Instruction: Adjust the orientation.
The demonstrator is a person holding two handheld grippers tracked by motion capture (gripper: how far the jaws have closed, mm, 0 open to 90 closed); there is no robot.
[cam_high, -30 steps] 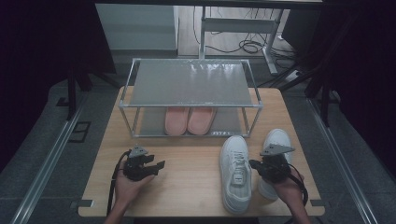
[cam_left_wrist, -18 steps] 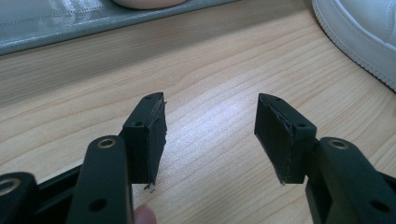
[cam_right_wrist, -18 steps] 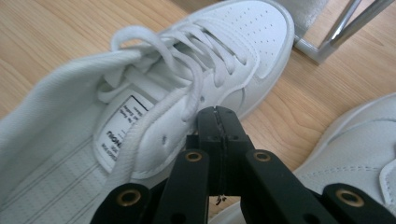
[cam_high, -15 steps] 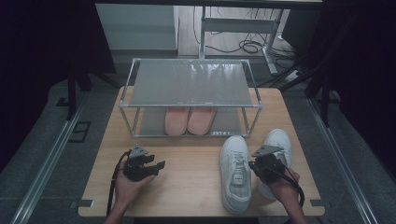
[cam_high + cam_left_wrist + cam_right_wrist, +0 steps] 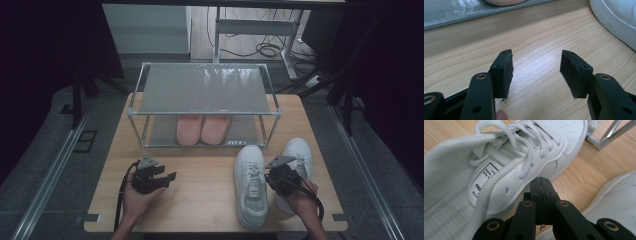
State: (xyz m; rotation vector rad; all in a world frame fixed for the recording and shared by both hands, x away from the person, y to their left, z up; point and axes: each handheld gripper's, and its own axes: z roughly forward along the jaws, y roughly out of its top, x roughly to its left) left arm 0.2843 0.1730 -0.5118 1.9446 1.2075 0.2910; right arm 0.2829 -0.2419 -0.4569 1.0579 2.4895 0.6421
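Right gripper (image 5: 276,175) shifted slightly toward near white sneaker (image 5: 251,185) on table (image 5: 200,200), jaws clenched, empty (between two sneakers). Left gripper (image 5: 167,177) unmoved, jaws released. Grasp likely next, not begun.

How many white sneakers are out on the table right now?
2. One white lace-up sneaker lies just left of the shut right gripper; the second white sneaker lies on that gripper's other side, partly hidden by it.

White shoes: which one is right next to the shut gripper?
The left white sneaker. The right gripper, jaws shut, sits beside its laces; the other sneaker lies farther right.
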